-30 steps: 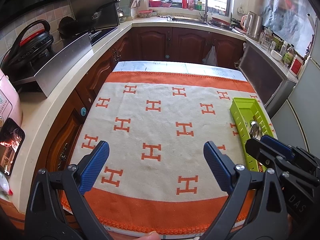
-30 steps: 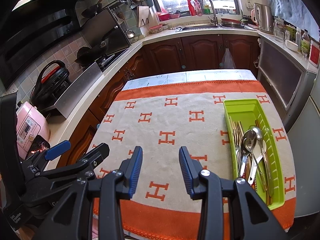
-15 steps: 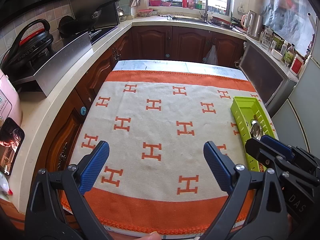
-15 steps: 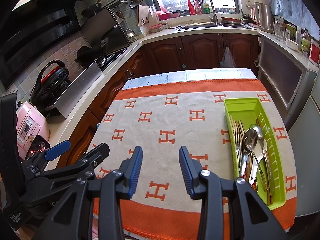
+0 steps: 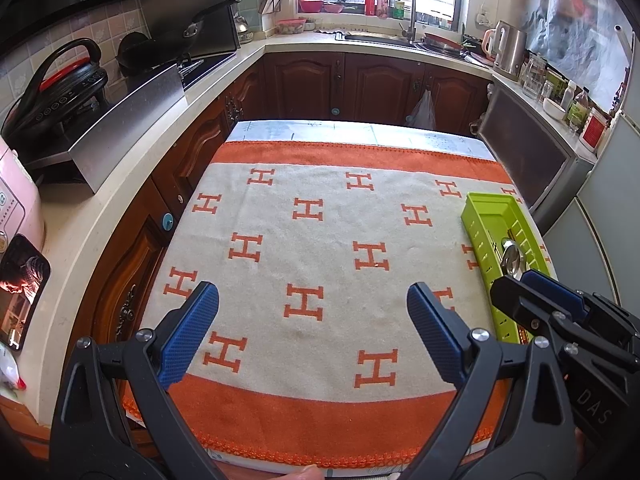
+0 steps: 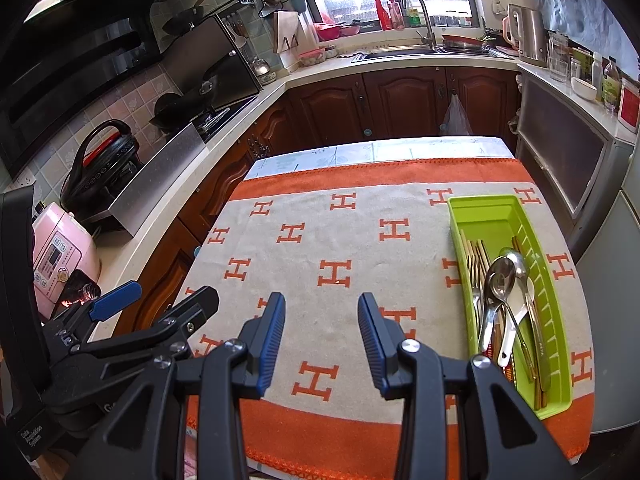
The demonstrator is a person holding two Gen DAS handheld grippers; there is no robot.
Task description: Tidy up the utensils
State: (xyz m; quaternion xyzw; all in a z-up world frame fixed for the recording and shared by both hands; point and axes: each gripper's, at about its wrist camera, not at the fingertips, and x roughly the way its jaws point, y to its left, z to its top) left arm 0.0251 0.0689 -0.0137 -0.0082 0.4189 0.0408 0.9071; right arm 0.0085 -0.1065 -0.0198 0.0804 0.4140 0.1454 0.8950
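cloth point(image 6: 344, 240): woven, matt, slightly napped, cream with orange letters and border, covering the surface
tray point(image 6: 558, 344): lime-green plastic, smooth, faint sheen, ribbed inner wall
spoons point(image 6: 500, 280): polished metal, mirror-glossy bowls
ladle point(image 6: 516, 316): white, smooth, glossy
left gripper point(image 5: 312, 332): matt black plastic, jaws faced with blue dimpled pads
right gripper point(image 6: 322, 332): matt black plastic, blue ribbed pads
cabinets point(image 6: 404, 100): dark, glossy wood

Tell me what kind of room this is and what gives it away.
A home kitchen, most likely. A sink with a tall faucet sits under the window, a range hood hangs over the stove at left, and wooden cabinets line the counter. A green utensil tray sits on the cloth-covered table.
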